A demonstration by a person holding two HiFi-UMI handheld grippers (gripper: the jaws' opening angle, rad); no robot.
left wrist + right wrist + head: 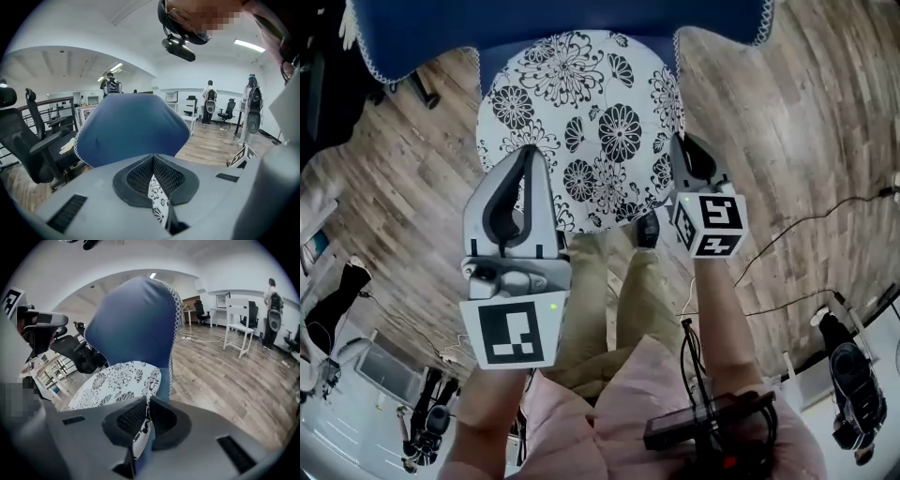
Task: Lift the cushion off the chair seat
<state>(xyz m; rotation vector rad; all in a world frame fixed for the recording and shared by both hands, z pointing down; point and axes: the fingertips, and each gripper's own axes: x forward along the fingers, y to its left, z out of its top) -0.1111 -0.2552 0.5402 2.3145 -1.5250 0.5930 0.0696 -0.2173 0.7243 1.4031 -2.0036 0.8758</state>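
Note:
A round white cushion [581, 122] with black flower print lies on the seat of a chair with a blue cover [553, 23] over its back. My left gripper [525, 155] is shut on the cushion's near-left edge; the printed fabric [157, 199] shows pinched between its jaws. My right gripper [686, 155] is shut on the cushion's near-right edge, and the cushion [115, 383] runs from its jaws toward the blue chair cover [136, 324]. In the left gripper view the blue cover [131, 126] fills the middle.
Wooden floor [806, 122] surrounds the chair. Black office chairs [33, 145] stand to the left. Cables [806, 225] run over the floor on the right. The person's legs [619, 300] are just in front of the seat. White tables and chairs [239, 310] stand far off.

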